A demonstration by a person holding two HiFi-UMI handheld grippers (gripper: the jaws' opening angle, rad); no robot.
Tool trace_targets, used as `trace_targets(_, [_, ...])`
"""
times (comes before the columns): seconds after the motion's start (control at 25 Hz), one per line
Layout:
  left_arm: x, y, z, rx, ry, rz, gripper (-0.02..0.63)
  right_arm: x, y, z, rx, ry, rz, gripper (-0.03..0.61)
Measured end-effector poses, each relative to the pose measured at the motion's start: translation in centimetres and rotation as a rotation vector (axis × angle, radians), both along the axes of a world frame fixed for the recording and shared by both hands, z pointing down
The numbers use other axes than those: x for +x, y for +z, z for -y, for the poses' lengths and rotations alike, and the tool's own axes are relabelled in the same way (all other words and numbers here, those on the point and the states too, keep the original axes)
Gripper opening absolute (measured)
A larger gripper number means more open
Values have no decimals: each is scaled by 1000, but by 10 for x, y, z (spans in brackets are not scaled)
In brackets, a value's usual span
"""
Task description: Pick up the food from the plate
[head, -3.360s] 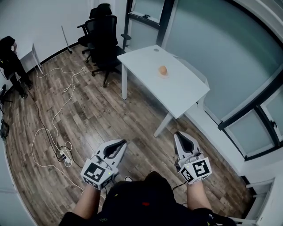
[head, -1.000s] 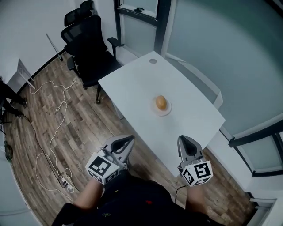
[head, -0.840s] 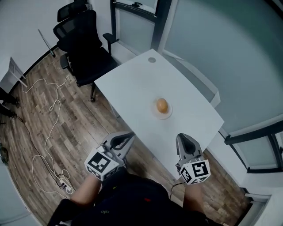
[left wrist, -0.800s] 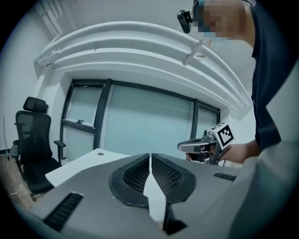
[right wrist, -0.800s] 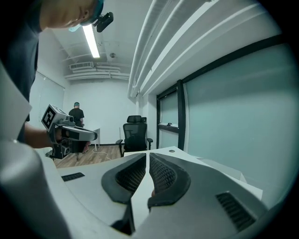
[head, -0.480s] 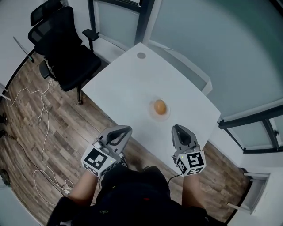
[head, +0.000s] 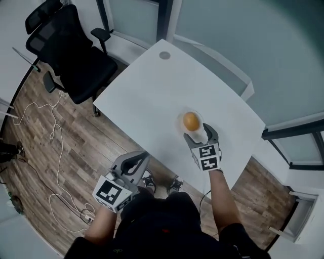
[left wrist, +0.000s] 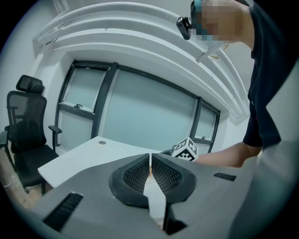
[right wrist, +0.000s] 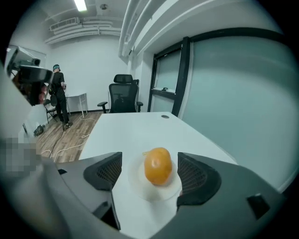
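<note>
Right tool (head: pixel 198 133), jaws opening, gap empty, food (head: pixel 190 121) just ahead on plate (right wrist: pixel 154 192).

Bright, even indoor light is falling on the white worktop (head: pixel 152 96), which is glaring faintly and carrying only soft, short shadows, while a ceiling strip lamp (right wrist: pixel 80 4) is burning out to pure white at the top of the right gripper view. All three wide-angle views are darkening toward their rounded edges and bending straight lines, so that the window frames (left wrist: pixel 100 100) are bowing. The left claw (left wrist: pixel 150 161), close to its lens, is showing soft and shaded.
</note>
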State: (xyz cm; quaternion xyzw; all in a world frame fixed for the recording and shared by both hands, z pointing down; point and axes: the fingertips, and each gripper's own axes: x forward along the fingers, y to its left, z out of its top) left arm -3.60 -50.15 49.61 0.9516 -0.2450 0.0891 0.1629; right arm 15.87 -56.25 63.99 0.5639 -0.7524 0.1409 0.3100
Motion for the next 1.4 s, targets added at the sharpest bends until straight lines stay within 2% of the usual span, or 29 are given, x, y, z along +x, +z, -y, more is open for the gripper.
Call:
trace_targets(0.16, [4,15,-7,-55,-47,37,34,20,45,30,-86,-15,-7,362])
trace_targets(0.32, [-3,33,-14,-99,-77,62,32,27,63,44,-113,-22,1,362])
trace_targets(0.48, [-10,39,-16,-116,-101,61,32,22,84,55,-157,-32,2,362])
trace_targets(0.64, [-13,37,-12,-116,-128,72,32,21,94,62,-170,11,-17,360])
trace_targets(0.8, [-16,29,-10,-105,-147,69,34,23,60,59,-75,54,12,360])
trace_targets(0.96, [-12,20,-9,-62,-146,38,32,16,8,42,25,56,72,360])
trace_targets(1.04, [-5,9,-9,-48,-136,20,32,10,-22,28,72,55,125,360])
trace_targets(1.2, [10,-18,-14,12,-99,-12,34,-2,-88,0,169,58,305,360])
trace_targets(1.4, [32,-55,-26,84,-63,-27,32,5,-178,-48,326,61,375,360])
